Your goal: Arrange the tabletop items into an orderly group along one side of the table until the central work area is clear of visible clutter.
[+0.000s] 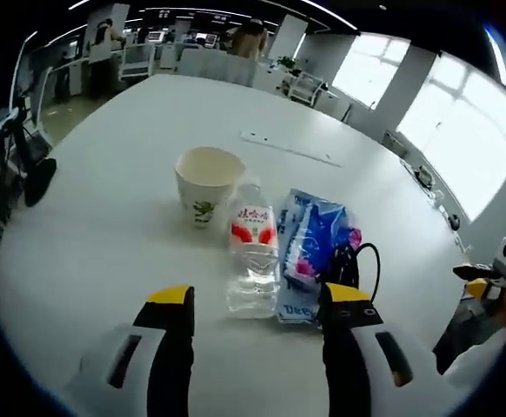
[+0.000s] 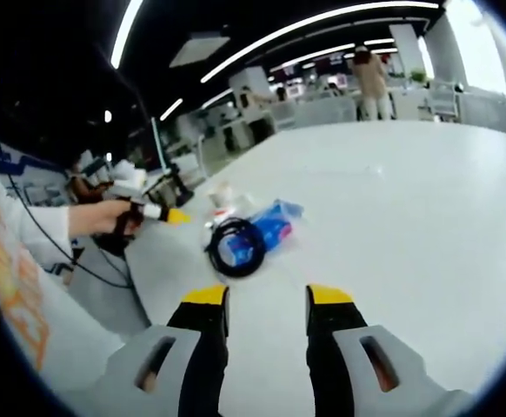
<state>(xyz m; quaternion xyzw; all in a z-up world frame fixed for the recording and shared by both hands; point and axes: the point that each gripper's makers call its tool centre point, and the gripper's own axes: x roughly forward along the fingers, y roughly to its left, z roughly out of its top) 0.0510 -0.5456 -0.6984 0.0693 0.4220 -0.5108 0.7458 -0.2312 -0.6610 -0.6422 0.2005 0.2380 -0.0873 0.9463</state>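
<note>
1. Hovering low over the white table (image 1: 105,217), the left gripper (image 1: 257,300) has its jaws spread wide with nothing between them, pointed at a tight cluster of items just ahead.
2. That cluster: a paper cup (image 1: 208,185) standing upright with its mouth open, a clear water bottle (image 1: 253,256) lying on its side just beside it, a blue snack packet (image 1: 309,248) touching the bottle, and a coiled black cable (image 1: 353,261) at the packet's far edge.
3. The bottle's long axis runs away from the gripper towards the cup; which end carries the cap I can't tell. The packet lies roughly parallel to it.
4. In the right gripper view, the right gripper (image 2: 266,300) also hangs open and empty, near the same group, where the black cable (image 2: 236,246) sits looped over the blue packet (image 2: 266,230). The left gripper (image 2: 162,214) shows here, held in a person's hand (image 2: 101,217).
5. Risks, as I judge them: the bottle is round and could roll if nudged sideways; the cup is light and could tip if bumped; and the cable may snag and drag the packet along.
</note>
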